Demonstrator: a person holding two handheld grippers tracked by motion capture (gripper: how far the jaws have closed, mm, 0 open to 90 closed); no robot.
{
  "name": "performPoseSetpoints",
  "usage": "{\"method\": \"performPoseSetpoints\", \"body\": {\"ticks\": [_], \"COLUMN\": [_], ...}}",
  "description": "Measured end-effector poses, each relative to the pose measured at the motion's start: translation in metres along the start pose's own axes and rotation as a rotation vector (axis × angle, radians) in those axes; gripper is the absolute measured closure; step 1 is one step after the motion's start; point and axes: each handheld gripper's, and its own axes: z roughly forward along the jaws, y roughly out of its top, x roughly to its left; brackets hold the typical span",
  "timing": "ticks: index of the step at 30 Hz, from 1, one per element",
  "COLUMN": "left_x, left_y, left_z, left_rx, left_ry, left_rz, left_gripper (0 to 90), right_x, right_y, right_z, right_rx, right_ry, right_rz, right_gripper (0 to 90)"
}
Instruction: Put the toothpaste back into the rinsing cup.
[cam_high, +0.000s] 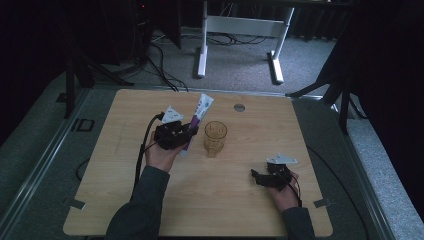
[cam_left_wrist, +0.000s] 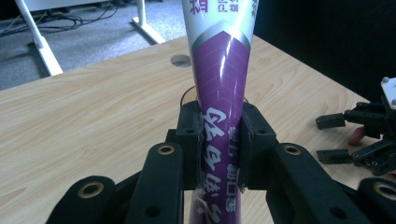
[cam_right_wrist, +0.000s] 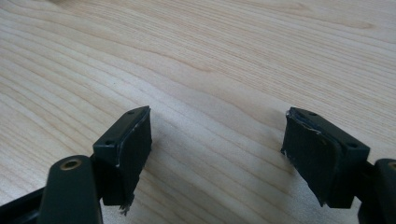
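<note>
two grippers were mine: the right gripper (cam_high: 264, 176) rested nearest me, jaws spread wide over bare surface (cam_right_wrist: 196, 60), holding nothing. the left gripper (cam_left_wrist: 219, 135) had its jaws clamped on the purple-and-white tube (cam_left_wrist: 220, 93), lifted just beside the amber glass (cam_high: 215, 137). i judged pickup done, placing left. its white lettering was unreadable to me.

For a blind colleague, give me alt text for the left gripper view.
The left gripper clamps a purple and white tube between its black jaws, above a light wooden table. The right gripper sits farther off.
</note>
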Motion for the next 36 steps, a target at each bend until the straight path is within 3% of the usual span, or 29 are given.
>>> {"method": "performPoseSetpoints", "body": {"ticks": [11,36], "left_x": [-0.0011,0.0001], "left_y": [0.0046,0.0077], "left_z": [0.0000,0.0050], "left_rx": [-0.019,-0.065], "left_ry": [0.000,-0.011], "left_rz": [0.006,-0.023], "left_gripper": [73.4,73.4], "right_x": [0.0000,0.0000], "right_y": [0.0000,0.0000], "right_z": [0.0000,0.0000], "right_rx": [0.000,0.000], "right_ry": [0.000,0.000], "right_rz": [0.000,0.000], "right_gripper": [23.5,23.5]}}
